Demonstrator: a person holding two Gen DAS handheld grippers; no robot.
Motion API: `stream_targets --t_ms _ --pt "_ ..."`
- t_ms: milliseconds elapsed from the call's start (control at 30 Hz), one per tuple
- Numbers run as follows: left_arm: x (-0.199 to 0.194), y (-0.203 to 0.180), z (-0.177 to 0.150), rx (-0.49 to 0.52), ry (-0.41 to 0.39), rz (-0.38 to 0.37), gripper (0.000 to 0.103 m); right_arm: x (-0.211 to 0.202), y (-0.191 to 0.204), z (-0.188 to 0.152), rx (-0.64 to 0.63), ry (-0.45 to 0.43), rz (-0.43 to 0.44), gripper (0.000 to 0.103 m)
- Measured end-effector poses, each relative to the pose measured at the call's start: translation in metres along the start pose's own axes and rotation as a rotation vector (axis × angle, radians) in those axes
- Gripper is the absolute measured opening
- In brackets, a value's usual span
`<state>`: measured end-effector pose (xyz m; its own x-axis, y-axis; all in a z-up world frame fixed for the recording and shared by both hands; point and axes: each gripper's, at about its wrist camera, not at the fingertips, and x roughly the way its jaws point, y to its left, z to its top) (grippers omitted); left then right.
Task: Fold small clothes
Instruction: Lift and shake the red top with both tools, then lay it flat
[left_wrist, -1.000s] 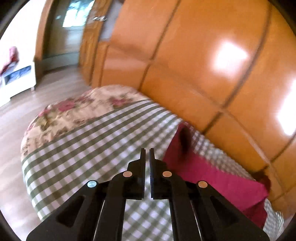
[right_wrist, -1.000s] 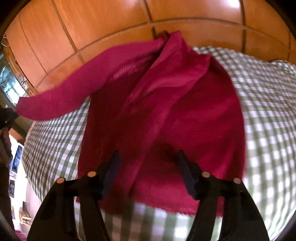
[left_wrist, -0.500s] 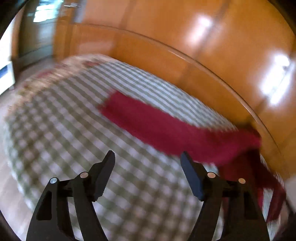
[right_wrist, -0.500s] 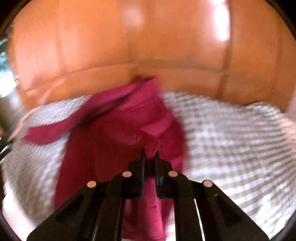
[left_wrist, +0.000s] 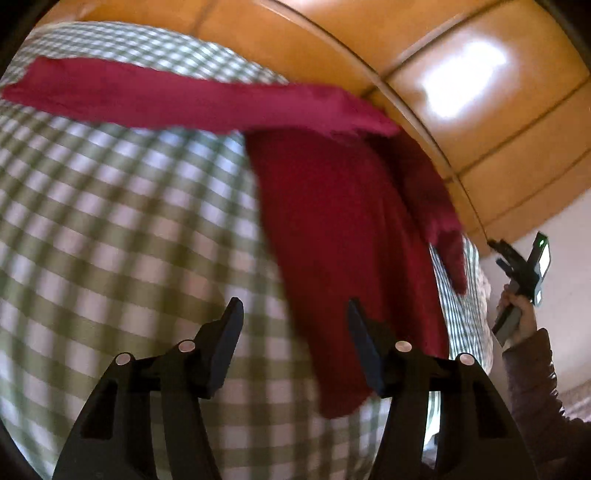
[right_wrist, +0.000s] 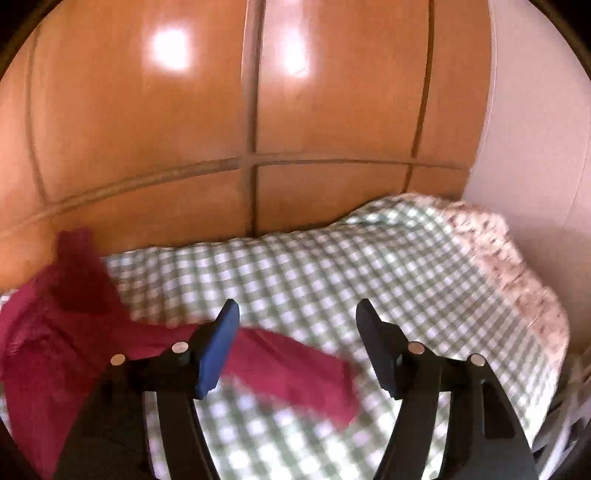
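Observation:
A dark red long-sleeved top (left_wrist: 343, 229) lies on the green-checked bedspread (left_wrist: 110, 229). One sleeve (left_wrist: 166, 99) stretches out to the left. My left gripper (left_wrist: 295, 314) hovers over the top's lower left edge. Its jaws are closing, and they press on nothing. In the right wrist view the other sleeve (right_wrist: 295, 373) lies flat on the checks, pointing right. My right gripper (right_wrist: 297, 308) hangs just above that sleeve, its jaws opening and nothing pinched. The right gripper (left_wrist: 496, 253) also shows at the far right of the left wrist view, held in a hand (left_wrist: 517, 314).
Glossy orange wooden panels (right_wrist: 258, 110) rise right behind the bed. A white wall (right_wrist: 535, 129) closes the right side. A floral quilt (right_wrist: 491, 240) edges the bedspread at the right corner. A person's grey-purple sleeve (left_wrist: 535, 387) shows at lower right.
My left gripper went from shut to open and swung down over the top's body, leaving the left sleeve spread out. My right gripper shut on the cloth, then opened, with the right sleeve laid out rightward.

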<state>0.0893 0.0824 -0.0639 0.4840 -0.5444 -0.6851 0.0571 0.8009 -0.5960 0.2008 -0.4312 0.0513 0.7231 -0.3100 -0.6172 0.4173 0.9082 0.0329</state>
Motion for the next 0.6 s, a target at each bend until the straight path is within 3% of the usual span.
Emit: stream_targets --t_ms 67,133,167,233,333,400,433,533,600 --pt "0.011 -0.004 -0.005 0.005 0.023 -0.004 0.057 -0.009 0.004 -0.025 0.003 0.073 0.123 0.065" --pt "0.021 -0.009 -0.01 0.012 0.032 -0.004 0.057 -0.017 0.012 -0.064 0.019 0.219 0.317 0.065" --pt "0.023 -0.011 -0.011 0.013 0.03 -0.002 0.056 -0.018 0.016 -0.078 0.022 0.27 0.368 0.064" --pt "0.027 -0.015 -0.012 0.007 0.045 -0.023 0.044 -0.022 0.029 -0.118 0.021 0.391 0.468 0.063" --pt "0.038 -0.017 -0.007 0.009 0.057 -0.019 0.029 -0.02 0.042 -0.153 0.038 0.473 0.521 0.057" --pt "0.044 -0.018 -0.006 0.007 0.065 -0.001 0.015 -0.019 0.051 -0.16 0.049 0.472 0.524 0.055" --pt "0.045 -0.018 -0.003 0.008 0.064 -0.001 0.012 -0.02 0.054 -0.16 0.05 0.471 0.529 0.049" --pt "0.034 -0.024 -0.002 0.044 0.04 -0.001 0.007 -0.02 0.069 -0.156 0.025 0.496 0.574 0.015" --pt "0.022 -0.031 0.0 0.074 0.013 0.001 0.006 -0.025 0.075 -0.152 -0.022 0.48 0.561 0.009"
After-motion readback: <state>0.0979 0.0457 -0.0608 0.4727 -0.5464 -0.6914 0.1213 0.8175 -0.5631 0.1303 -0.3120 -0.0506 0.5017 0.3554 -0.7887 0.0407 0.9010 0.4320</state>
